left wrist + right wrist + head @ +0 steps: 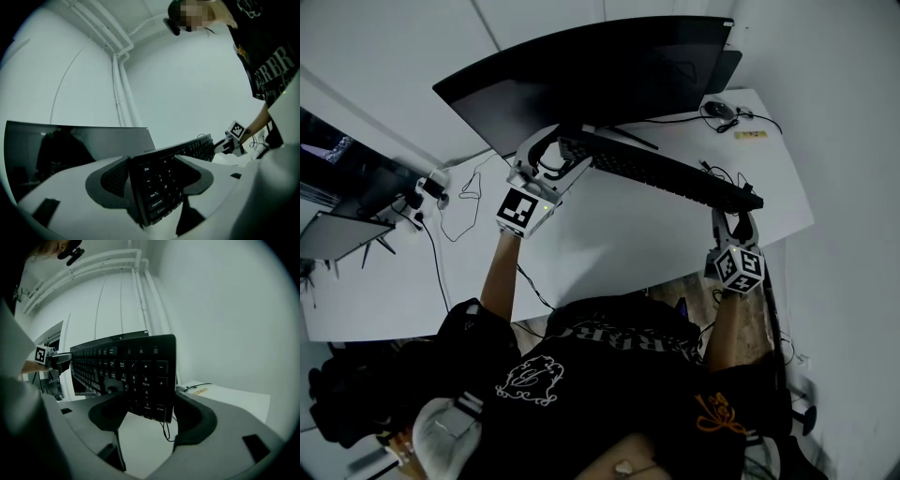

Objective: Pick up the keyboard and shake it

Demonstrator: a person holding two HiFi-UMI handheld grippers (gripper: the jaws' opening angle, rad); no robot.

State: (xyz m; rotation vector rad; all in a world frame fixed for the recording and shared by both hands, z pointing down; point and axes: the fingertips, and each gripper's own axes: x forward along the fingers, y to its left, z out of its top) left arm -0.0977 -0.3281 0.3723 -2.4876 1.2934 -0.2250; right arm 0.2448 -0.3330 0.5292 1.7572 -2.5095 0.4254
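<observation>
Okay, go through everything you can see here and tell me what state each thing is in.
keyboard: lifted off the desk, held at both ends.
left tool: shut on the keyboard's Esc end.
right tool: shut on the keyboard's number-pad end.
monitor: screen dark.
mouse: lying on the desk, nothing touching it.

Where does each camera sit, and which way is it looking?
Head view: on the person's head, looking steeply down at the desk, keyboard and both forearms.
Left gripper view: on the left gripper, looking along the keyboard toward the right gripper; the shirt shows.
Right gripper view: on the right gripper, looking back toward the left gripper.
Shared: the keyboard.
</observation>
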